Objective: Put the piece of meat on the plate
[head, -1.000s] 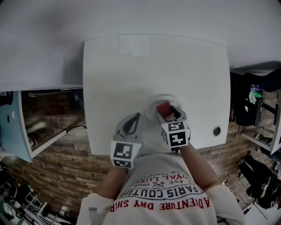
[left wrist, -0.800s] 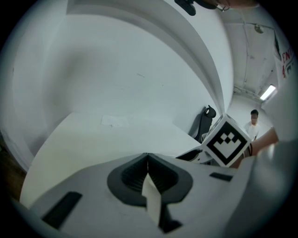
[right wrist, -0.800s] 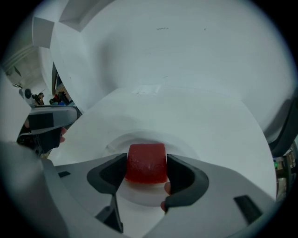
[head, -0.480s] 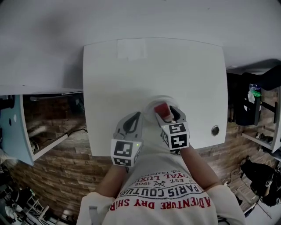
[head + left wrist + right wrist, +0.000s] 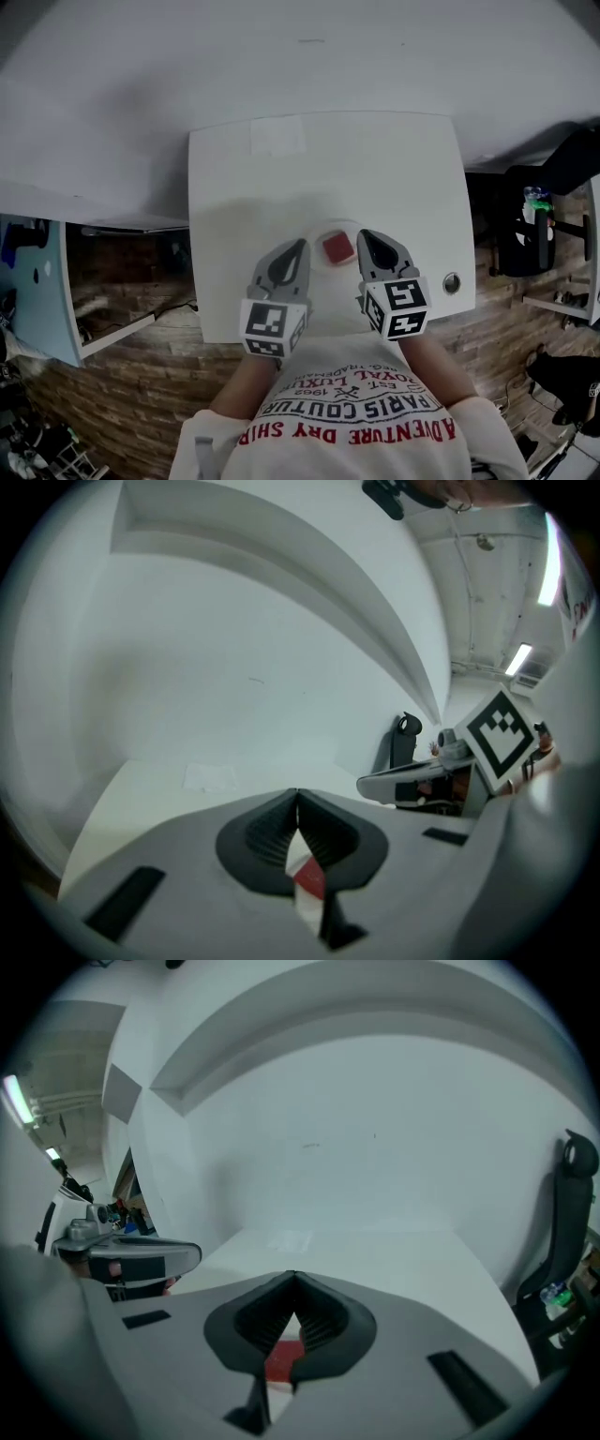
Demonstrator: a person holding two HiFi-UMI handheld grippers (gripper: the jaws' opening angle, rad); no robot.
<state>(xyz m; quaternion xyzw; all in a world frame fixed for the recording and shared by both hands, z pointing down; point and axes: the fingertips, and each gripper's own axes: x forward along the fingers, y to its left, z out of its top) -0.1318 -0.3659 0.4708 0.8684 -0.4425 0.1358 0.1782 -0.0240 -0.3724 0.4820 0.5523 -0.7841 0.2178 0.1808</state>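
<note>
At the far left stands a light-blue cabinet panel (image 5: 39, 291) over a wood-patterned floor (image 5: 141, 375). The white bench (image 5: 234, 197) fills the middle, set against a plain white wall (image 5: 187, 66). A pale rectangular patch (image 5: 277, 136) lies near the bench's far edge and a small round grommet (image 5: 452, 282) near its right front corner. Dark furniture (image 5: 548, 225) crowds the right side of the room.

The left gripper (image 5: 299, 246) is held above the bench's near edge and points away from the person, angled somewhat down, just left of the plate (image 5: 335, 227). Its fingers (image 5: 262, 841) are closed tip to tip with nothing between them. The right gripper (image 5: 366, 236) is held the same way just right of the plate, its marker cube close to the person's printed shirt (image 5: 347, 422). Its fingers (image 5: 328, 1321) are also pressed together and empty.

The piece of meat (image 5: 337, 248) lies on the plate between the two grippers, apart from both. It is red and close to square, turned a little askew to the bench edges, so no long axis can be told.
</note>
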